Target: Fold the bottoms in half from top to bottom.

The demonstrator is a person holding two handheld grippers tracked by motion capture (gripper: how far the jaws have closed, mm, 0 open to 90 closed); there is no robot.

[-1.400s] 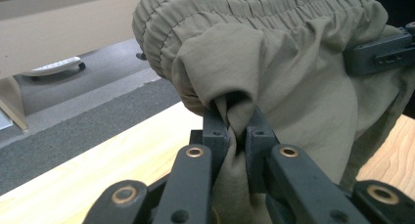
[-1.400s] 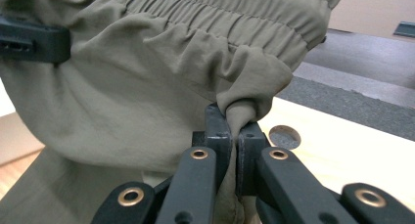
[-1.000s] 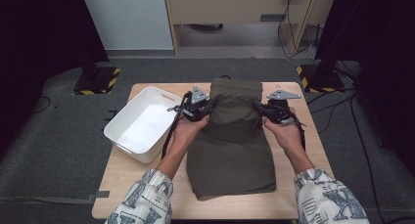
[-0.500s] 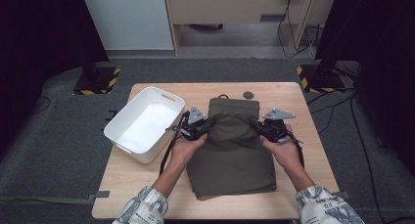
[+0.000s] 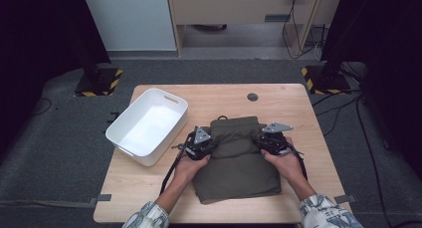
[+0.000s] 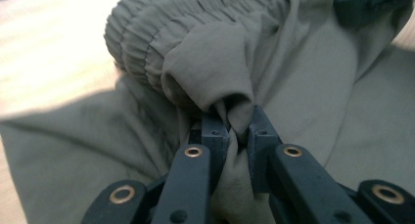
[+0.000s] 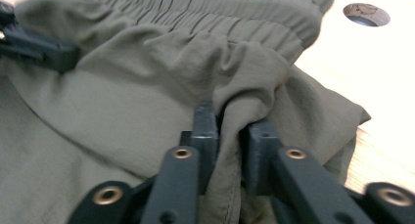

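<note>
- Pale wooden bench [image 5: 149,183] carried a folded olive fabric garment [image 5: 239,163] beside a white plastic tub [image 5: 130,138].
- Left gripper [image 6: 234,128] pinched its cloth; right gripper [image 7: 230,123], jaws just loosening, held a fold.
- Right gripper view revealed a gathered elastic waistband [image 7: 235,13].

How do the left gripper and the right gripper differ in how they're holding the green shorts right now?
The left gripper pinches the left side of the olive shorts, nearest the white bin; the right gripper pinches the right side. In its own view the left one's fingers press the cloth tight; the right one's fingers have just been opening. Both sit below the elastic waistband.
</note>
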